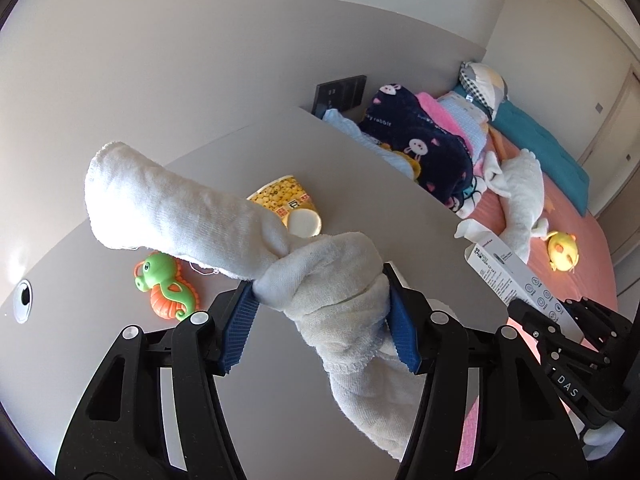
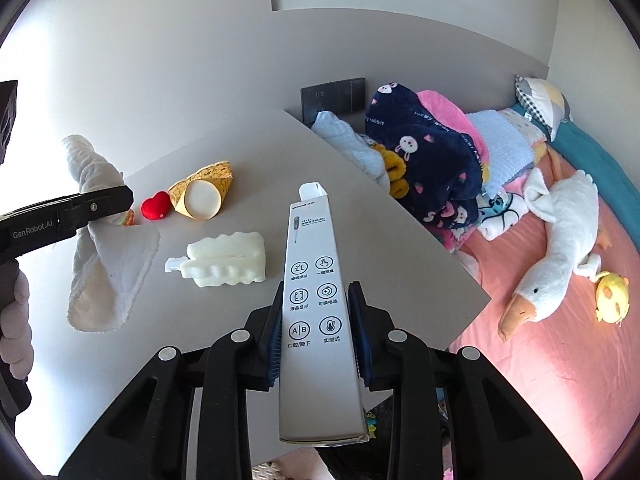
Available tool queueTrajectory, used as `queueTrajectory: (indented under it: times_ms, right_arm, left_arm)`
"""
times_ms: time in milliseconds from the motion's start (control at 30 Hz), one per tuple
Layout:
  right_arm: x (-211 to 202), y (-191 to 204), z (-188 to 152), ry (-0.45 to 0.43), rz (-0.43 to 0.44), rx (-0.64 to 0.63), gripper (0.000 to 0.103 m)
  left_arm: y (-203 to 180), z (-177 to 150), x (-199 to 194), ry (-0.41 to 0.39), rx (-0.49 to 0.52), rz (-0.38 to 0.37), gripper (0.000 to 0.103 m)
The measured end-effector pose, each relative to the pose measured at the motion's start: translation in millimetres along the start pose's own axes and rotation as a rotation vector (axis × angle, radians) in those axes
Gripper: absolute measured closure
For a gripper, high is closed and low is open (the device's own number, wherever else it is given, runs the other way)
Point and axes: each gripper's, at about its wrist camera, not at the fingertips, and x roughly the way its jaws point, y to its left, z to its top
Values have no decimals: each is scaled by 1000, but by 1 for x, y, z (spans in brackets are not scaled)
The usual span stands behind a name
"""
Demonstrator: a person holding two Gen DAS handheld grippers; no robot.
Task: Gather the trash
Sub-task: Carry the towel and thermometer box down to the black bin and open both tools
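In the left wrist view my left gripper (image 1: 320, 324) is shut on a knotted white cloth (image 1: 312, 276), which it holds above the grey table (image 1: 332, 168). One end of the cloth sticks up to the left and the other hangs down between the fingers. My right gripper (image 2: 316, 332) is shut on a long white printed carton (image 2: 314, 280), its open flap pointing away from me. The right wrist view also shows the left gripper (image 2: 116, 200) and the cloth (image 2: 108, 272) at the left. A yellow paper cup (image 2: 204, 192) lies on its side on the table.
A white foam piece (image 2: 224, 260), a red heart (image 2: 156, 205) and a green-and-orange seahorse toy (image 1: 168, 288) lie on the table. To the right is a bed with a pink sheet (image 2: 560, 360), a goose plush (image 2: 560, 248), a yellow chick (image 2: 610, 296) and piled blankets (image 2: 432, 152).
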Motion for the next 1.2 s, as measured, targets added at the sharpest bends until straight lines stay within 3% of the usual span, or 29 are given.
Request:
queueTrajectory:
  times_ms: [1200]
  right_arm:
    - [-90, -99, -82, -49, -143, 185, 71]
  left_arm:
    - [-148, -47, -12, 41, 254, -174, 45]
